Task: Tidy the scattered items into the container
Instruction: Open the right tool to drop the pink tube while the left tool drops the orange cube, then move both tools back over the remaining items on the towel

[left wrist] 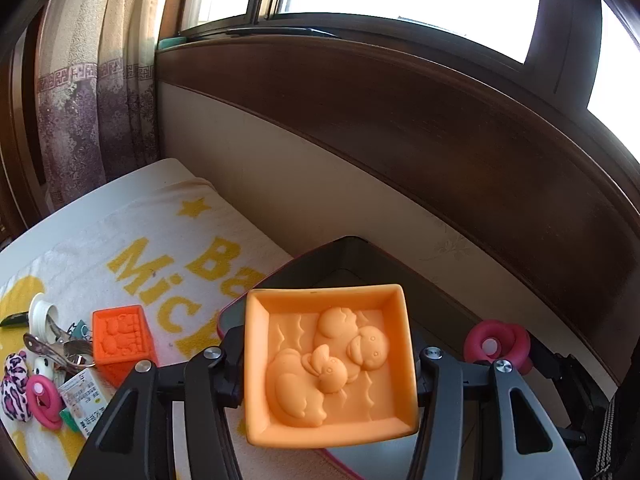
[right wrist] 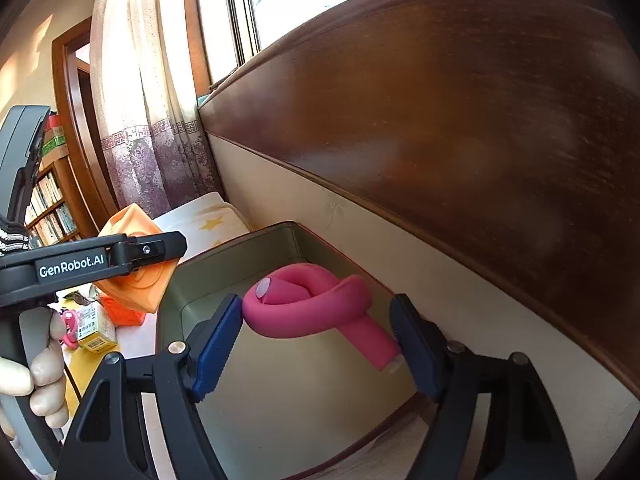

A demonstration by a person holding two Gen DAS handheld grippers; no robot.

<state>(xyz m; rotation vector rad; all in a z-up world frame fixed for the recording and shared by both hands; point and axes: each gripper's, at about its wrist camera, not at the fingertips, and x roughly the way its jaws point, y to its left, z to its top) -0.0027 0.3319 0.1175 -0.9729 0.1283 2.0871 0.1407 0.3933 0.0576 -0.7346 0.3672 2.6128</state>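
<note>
On the side of my left hand-held gripper (right wrist: pixel 160 254), seen from the right wrist camera, I read "GenRobot.AI" in white letters on the black arm. The towel (left wrist: pixel 120 240) spread over the bed carries big yellow letters, "Ba" above "Mick", both cut off by what lies over them. The small box (left wrist: pixel 84 400) near the towel's left edge bears print too small for me to read.

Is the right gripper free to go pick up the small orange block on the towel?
Probably not yet: the right gripper is shut on the pink looped toy over the container, so it must drop that before reaching the small orange block.
</note>
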